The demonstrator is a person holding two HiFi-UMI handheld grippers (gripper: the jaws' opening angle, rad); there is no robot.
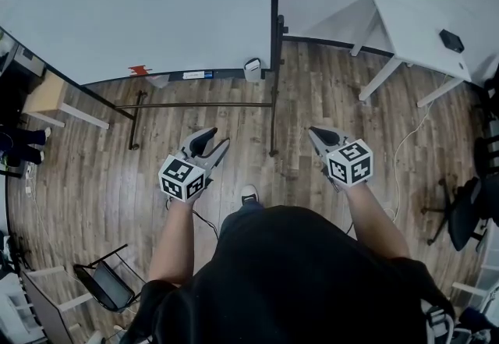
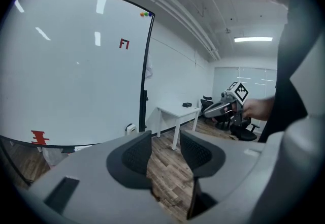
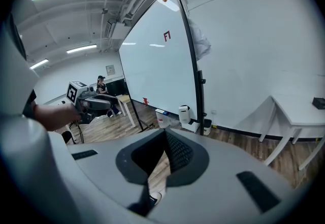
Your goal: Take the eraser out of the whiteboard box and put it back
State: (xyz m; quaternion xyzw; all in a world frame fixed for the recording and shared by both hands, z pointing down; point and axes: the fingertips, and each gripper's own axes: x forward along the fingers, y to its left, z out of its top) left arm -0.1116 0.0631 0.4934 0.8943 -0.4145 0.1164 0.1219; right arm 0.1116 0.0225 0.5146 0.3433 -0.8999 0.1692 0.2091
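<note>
There is lots of bare wood floor [image 1: 93,147] in front of the person, between their feet and the whiteboard [image 1: 117,7]. The whiteboard's black stand has a low bar along its bottom edge and a post at its right edge. A white table [image 1: 413,23] stands off to the right, well away from the post. A black chair [image 1: 468,210] is at the far right and a folding chair [image 1: 105,284] is at the lower left. Both are away from the hands.

Both arms reach forward, side by side and well apart. The left claw [image 1: 219,136] points ahead and a bit to the right. The right claw [image 1: 316,132] points ahead and a bit to the left, so the two tips lean toward each other. Both are held over bare floor.

The left claw [image 2: 165,139] is open with a clear gap, and only floor shows in the gap. The right claw [image 3: 165,135] is open just a little and holds nothing.

A small white box [image 1: 252,69] sits at the whiteboard's bottom right corner, just beside the post. It stands upright, taller than it is wide, as the right gripper view [image 3: 184,114] shows. The eraser cannot be made out from here.
</note>
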